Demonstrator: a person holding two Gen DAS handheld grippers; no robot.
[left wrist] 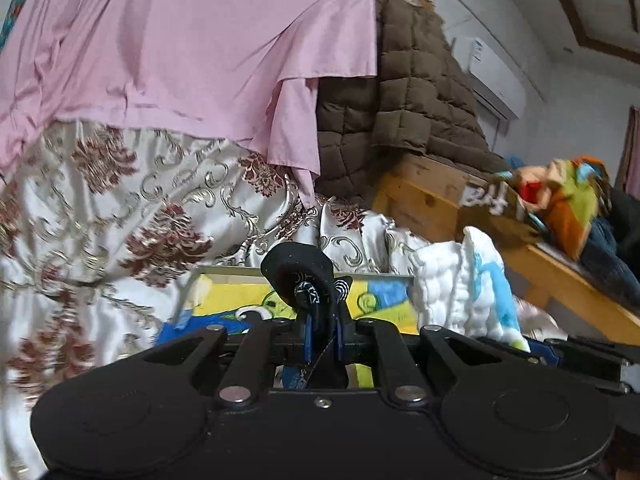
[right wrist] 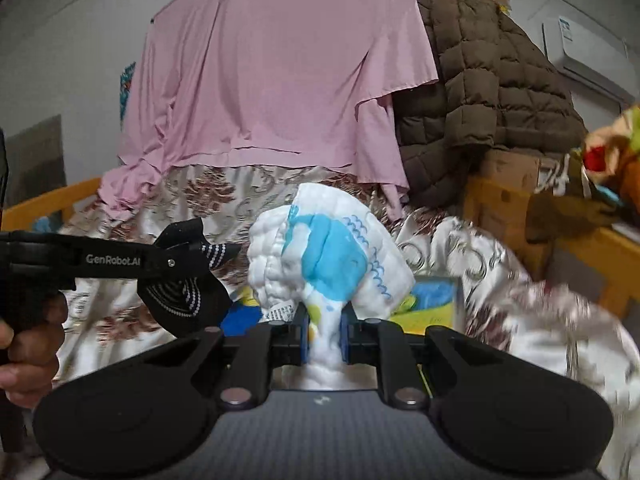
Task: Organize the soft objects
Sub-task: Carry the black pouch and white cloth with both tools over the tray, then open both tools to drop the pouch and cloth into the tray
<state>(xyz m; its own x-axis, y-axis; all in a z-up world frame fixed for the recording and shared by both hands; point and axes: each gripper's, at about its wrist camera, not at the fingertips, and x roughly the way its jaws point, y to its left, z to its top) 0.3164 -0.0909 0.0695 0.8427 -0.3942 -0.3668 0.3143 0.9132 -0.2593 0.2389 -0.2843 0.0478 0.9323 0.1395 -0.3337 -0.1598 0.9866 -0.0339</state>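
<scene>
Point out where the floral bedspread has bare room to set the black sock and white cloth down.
Free: the floral bedspread left of the yellow box, below the pink sheet. Some room right of the box, towards the wooden frame. Crowded: the box's own spot, and the right ledge with its colourful pile. Left claw grips the black sock, right claw the white cloth.

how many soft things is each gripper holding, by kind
black sock, in left gripper: 1
white cloth with blue print, in right gripper: 1
total: 2
</scene>
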